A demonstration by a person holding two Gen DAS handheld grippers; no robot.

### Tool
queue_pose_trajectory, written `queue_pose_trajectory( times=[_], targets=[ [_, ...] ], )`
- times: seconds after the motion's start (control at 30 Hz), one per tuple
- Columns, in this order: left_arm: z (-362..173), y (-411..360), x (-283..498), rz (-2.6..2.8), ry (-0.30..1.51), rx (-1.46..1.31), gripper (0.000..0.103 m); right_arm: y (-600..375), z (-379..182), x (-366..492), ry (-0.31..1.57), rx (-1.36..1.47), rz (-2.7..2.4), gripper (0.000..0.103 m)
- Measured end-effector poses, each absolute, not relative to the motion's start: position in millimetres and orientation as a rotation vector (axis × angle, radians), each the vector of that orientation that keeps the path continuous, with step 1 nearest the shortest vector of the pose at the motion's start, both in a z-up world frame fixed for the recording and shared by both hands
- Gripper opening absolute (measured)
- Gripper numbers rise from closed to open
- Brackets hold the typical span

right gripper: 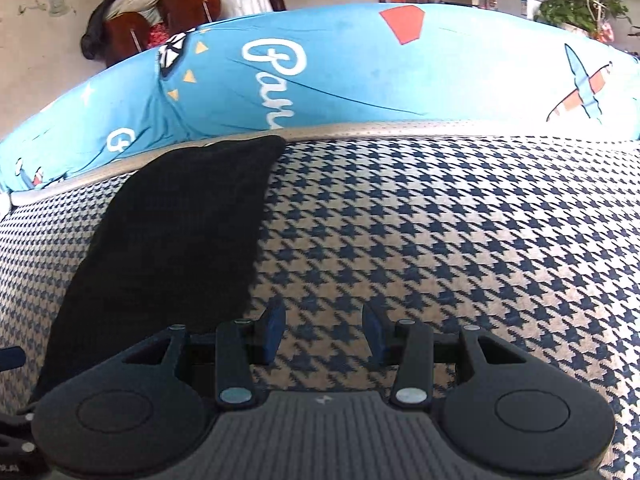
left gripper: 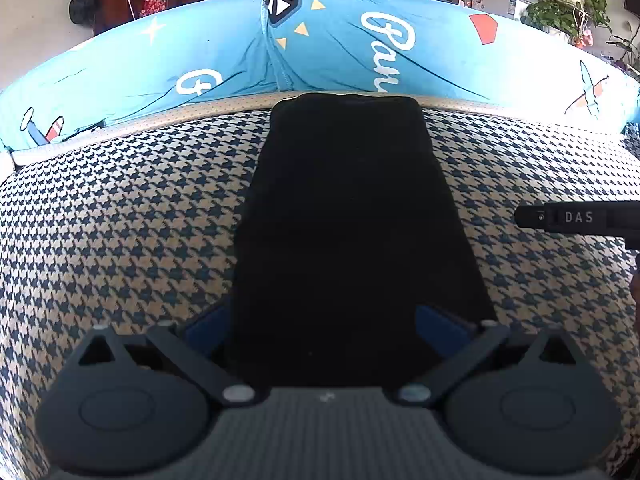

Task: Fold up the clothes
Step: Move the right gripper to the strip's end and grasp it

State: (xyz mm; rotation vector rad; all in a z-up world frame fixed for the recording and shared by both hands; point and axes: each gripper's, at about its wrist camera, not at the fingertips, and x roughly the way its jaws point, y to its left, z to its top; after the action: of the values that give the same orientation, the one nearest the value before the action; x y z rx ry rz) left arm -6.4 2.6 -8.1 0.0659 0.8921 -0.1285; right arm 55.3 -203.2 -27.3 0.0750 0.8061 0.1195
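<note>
Black garment laid as a long narrow strip on the houndstooth cushion, both tools unloaded

The black garment (left gripper: 352, 216) lies flat, its far end touching the cushion's piped edge below the blue printed cover (left gripper: 400, 52). The left gripper (left gripper: 326, 328) is spread wide, its fingers straddling the strip's near end, likely so both near corners are within reach. The right gripper (right gripper: 326, 330) sits parted over the bare houndstooth cushion (right gripper: 440, 220), beside the strip and holding nothing (this narrow shape fits either a part-folded or a freshly laid-out piece)
</note>
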Motion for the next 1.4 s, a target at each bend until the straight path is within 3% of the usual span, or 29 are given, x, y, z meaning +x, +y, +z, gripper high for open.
queue_pose_trajectory(
  times=[0.7,1.4],
  targets=[
    [-38,-17,13,-0.089,0.973,0.071,0.103,-200,-36,100,0.778,0.114,0.249,0.043],
    [-36,-13,16,-0.025,0.945,0.046,0.103,-183,-40,147,0.744,0.272,0.399,0.043]
  ],
)
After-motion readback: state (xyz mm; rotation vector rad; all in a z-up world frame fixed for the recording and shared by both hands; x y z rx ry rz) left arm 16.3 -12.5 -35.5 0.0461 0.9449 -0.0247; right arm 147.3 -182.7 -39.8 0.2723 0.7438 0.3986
